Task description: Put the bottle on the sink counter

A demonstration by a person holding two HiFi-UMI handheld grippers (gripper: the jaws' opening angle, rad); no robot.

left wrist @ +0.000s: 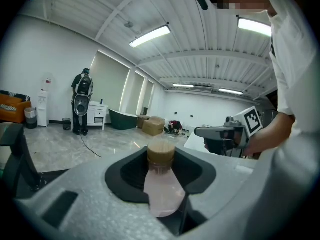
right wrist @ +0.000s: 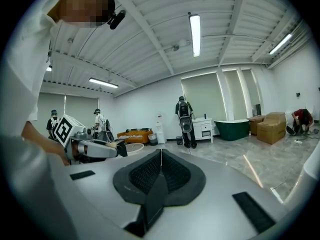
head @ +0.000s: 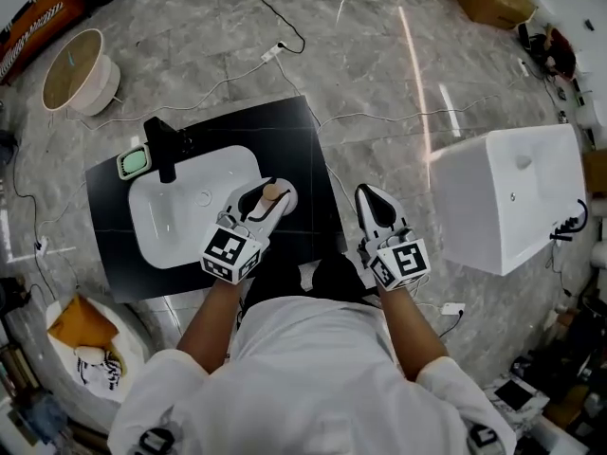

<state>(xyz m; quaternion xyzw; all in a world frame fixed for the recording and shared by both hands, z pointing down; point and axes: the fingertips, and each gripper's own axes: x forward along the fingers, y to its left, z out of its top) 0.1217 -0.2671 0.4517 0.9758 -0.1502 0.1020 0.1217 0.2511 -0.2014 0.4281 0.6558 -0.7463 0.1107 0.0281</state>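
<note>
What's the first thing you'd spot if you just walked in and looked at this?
Probably the pink bottle with a brown cap, pinched in the left tool over the black sink counter, between the white basin and the counter's right edge. Next comes the right tool, shut and empty, held over the floor to the right of the counter.

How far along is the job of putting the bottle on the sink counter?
Done: the left gripper is shut on the bottle, cap pointing away from it. In hand: in the head view it hangs over the right rim of the sink. Left: set the bottle on the black counter and let go. The right gripper is shut and empty, beside the counter.
</note>
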